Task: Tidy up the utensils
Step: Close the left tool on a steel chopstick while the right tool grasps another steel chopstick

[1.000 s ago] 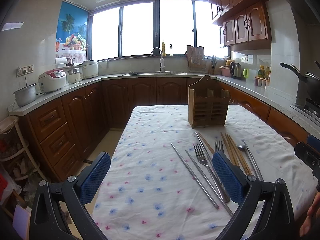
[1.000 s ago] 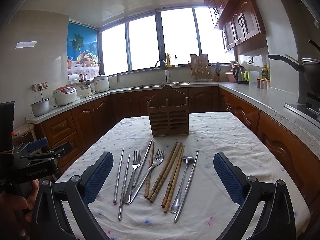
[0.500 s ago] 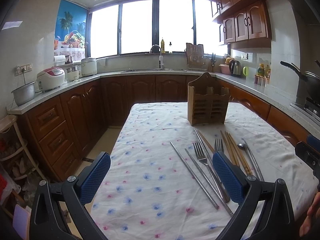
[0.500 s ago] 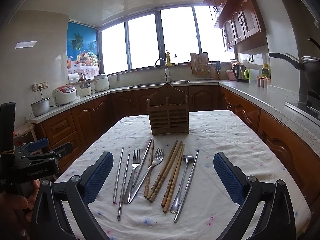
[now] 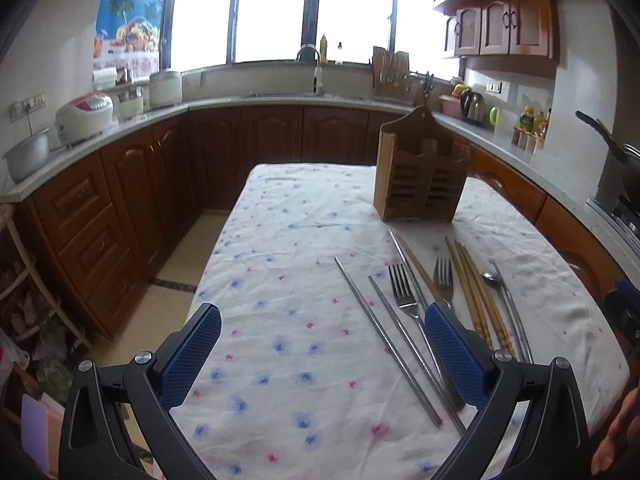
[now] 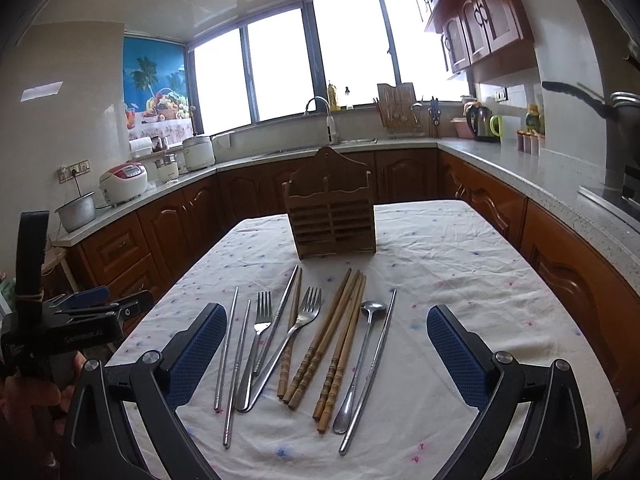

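right wrist view first: the right gripper (image 6: 326, 354) has its blue pads spread wide with nothing between them, hovering over the near end of the table (image 6: 460, 264) with the flowery cloth. the whole row of utensils lies flat on the cloth right in the gap between the two pads, running toward 12 o'clock. from the 9 o'clock side to the 3 o'clock side: a pair of metal chopsticks (image 6: 232, 354) just beside the left pad, a fork (image 6: 256, 344), another metal stick, a lone wooden one, a second fork (image 6: 294, 330) tilted across them, a bundle of wooden chopsticks (image 6: 334, 340), then a spoon (image 6: 362, 354) and one more metal stick. the right pad at 3 o'clock is well apart from all of it, just bare cloth there. the wooden utensil holder (image 6: 332, 216) stands upright at 12 o'clock, beyond the utensil tips, not touching them.

left wrist view: the left gripper (image 5: 322, 354) is also spread wide and holding nothing. it sits off to the side, so the utensils fall around 1 to 3 o'clock. its right pad overlaps the handles of the forks from this angle, can't tell if it touches them. the metal chopsticks lie just inside that pad. the holder (image 5: 420, 176) is up at about 1 o'clock. a bit of the person's hand (image 5: 618, 432) shows at the far 4 o'clock edge.
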Tool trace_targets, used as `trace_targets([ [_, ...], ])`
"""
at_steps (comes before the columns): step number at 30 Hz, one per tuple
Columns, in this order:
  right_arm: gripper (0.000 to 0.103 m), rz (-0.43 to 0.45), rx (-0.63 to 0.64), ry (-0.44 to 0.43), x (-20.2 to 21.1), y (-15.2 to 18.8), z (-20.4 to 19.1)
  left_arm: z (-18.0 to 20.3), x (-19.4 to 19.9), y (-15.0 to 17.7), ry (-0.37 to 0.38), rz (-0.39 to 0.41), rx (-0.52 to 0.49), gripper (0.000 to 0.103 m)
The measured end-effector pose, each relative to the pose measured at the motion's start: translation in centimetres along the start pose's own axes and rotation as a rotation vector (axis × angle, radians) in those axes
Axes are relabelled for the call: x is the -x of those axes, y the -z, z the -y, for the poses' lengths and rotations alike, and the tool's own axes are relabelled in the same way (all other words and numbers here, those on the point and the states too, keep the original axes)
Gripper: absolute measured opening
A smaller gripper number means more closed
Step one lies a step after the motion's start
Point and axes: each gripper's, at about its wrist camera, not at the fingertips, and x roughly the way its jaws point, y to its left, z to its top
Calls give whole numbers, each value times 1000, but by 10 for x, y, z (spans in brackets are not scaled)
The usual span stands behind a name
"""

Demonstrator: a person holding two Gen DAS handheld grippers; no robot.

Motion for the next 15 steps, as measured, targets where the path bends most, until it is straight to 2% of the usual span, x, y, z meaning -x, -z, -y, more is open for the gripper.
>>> trace_targets([
  [11,99,-118,-68,-15,-43,-15,27,-5,-46,-30,13,-147,9,97],
  [15,89,-172,-100,-12,-67,-21,40,-5,-61,-40,9,-178,2,94],
])
